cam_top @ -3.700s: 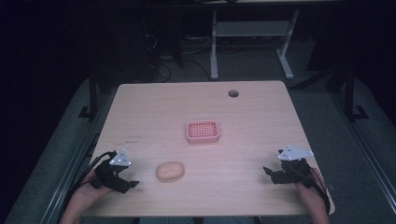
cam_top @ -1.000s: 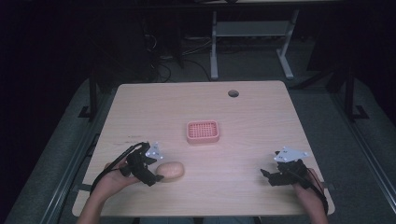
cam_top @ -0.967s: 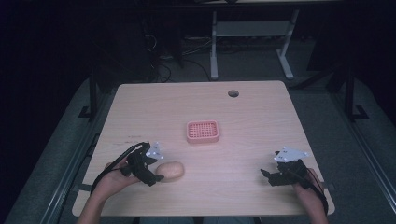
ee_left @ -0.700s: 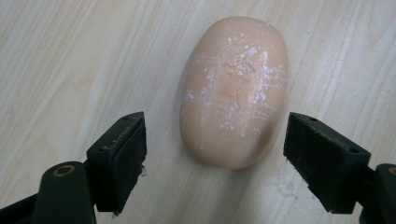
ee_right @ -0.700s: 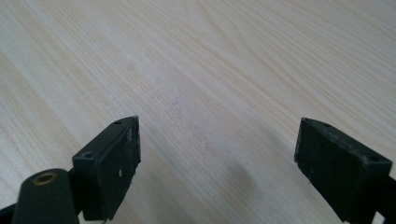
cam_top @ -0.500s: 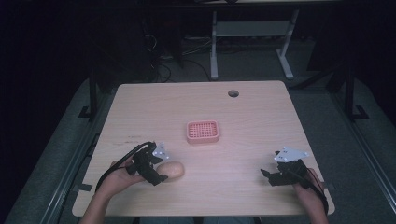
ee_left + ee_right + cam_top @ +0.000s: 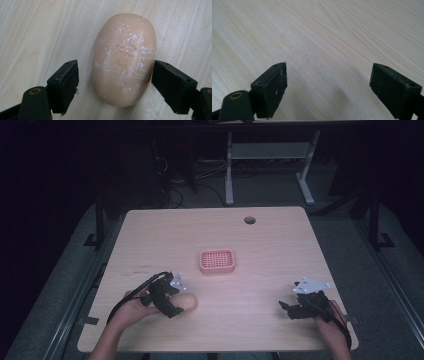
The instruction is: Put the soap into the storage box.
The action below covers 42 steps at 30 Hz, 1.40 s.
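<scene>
Left gripper view: soap bar (image 7: pixel 124 60) bracketed by spread left gripper (image 7: pixel 113 85) jaws, long axis pointing away; right gripper (image 7: pixel 300 305) spread, empty, well apart.

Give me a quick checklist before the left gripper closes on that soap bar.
1. Soap bar sits between the left gripper fingers: ok.
2. Fingers open wide enough: ok, a gap shows on one side; the other finger looks at or near the bar's edge.
3. Bar centred between them: not ok, it sits nearer one finger.
4. Bar lying flat on the table: ok.
5. Path to the pink dish: ok, bare tabletop lies between.
6. Right gripper out of the way: ok, open, at the far side.
</scene>
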Available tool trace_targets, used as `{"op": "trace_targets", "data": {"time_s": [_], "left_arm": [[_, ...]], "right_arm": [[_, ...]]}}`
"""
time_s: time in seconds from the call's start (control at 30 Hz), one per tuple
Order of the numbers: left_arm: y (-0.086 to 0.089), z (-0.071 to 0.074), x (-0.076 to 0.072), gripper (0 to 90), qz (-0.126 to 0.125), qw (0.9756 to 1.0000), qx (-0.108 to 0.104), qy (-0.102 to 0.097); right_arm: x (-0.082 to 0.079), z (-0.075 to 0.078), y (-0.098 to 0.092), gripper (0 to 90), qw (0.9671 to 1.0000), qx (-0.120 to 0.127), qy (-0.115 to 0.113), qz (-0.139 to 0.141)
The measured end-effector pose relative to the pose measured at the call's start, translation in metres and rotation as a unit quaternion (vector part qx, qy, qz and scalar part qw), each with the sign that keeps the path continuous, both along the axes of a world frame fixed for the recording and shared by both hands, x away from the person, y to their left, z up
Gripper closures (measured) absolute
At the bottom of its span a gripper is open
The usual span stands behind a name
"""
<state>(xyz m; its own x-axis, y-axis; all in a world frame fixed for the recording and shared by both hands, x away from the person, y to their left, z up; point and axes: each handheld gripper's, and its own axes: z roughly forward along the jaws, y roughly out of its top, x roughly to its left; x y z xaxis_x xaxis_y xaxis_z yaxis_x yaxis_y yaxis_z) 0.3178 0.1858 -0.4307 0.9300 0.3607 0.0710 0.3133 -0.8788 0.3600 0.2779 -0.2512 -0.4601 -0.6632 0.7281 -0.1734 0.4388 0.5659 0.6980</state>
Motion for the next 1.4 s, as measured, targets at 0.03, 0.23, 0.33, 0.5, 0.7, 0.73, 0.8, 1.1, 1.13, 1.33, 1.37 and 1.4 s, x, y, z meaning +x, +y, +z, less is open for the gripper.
{"op": "trace_targets", "data": {"time_s": [0.03,0.23,0.33,0.5,0.7,0.73,0.8,1.1,1.13,1.33,1.37,1.4], "left_arm": [[-0.001,0.000,0.001,21.7,-0.001,1.0000,0.000,0.002],[-0.007,-0.004,0.001,21.8,-0.008,0.9999,0.005,0.009],[-0.011,-0.005,0.001,22.5,-0.011,0.9999,0.007,0.012],[-0.015,-0.008,0.002,23.4,-0.017,0.9996,0.012,0.019],[-0.017,-0.010,0.002,24.0,-0.018,0.9994,0.018,0.022],[-0.017,-0.011,0.002,24.1,-0.018,0.9994,0.018,0.022],[-0.017,-0.011,0.003,24.2,-0.017,0.9994,0.018,0.023],[-0.017,-0.012,0.006,25.8,-0.015,0.9992,0.013,0.035],[-0.017,-0.011,0.007,28.5,-0.014,0.9992,0.010,0.035],[-0.016,-0.011,0.008,30.6,-0.011,0.9990,0.007,0.042],[-0.016,-0.011,0.008,30.6,-0.010,0.9990,0.006,0.043],[-0.016,-0.011,0.008,30.7,-0.010,0.9990,0.006,0.043]], "right_arm": [[0.000,0.000,0.000,13.8,1.0000,0.000,0.000,0.000],[0.000,0.000,0.000,13.8,1.0000,0.000,0.000,0.001],[0.000,0.000,0.000,13.8,1.0000,-0.001,0.001,0.001],[0.000,0.000,0.000,13.8,1.0000,0.000,0.000,0.001],[0.000,0.000,-0.001,13.8,1.0000,-0.003,-0.002,0.003],[0.000,0.000,-0.001,13.8,1.0000,-0.001,-0.001,0.002],[0.000,0.000,0.000,13.8,1.0000,0.001,0.000,0.001],[0.000,0.000,0.000,13.8,1.0000,0.002,-0.001,0.001],[0.000,0.000,0.000,13.8,1.0000,0.001,-0.001,0.002],[0.000,0.001,0.000,13.8,1.0000,0.003,-0.002,0.001],[0.000,0.001,0.000,13.8,1.0000,0.004,0.000,0.000],[0.000,0.001,0.000,13.8,1.0000,0.004,0.001,0.000]]}}
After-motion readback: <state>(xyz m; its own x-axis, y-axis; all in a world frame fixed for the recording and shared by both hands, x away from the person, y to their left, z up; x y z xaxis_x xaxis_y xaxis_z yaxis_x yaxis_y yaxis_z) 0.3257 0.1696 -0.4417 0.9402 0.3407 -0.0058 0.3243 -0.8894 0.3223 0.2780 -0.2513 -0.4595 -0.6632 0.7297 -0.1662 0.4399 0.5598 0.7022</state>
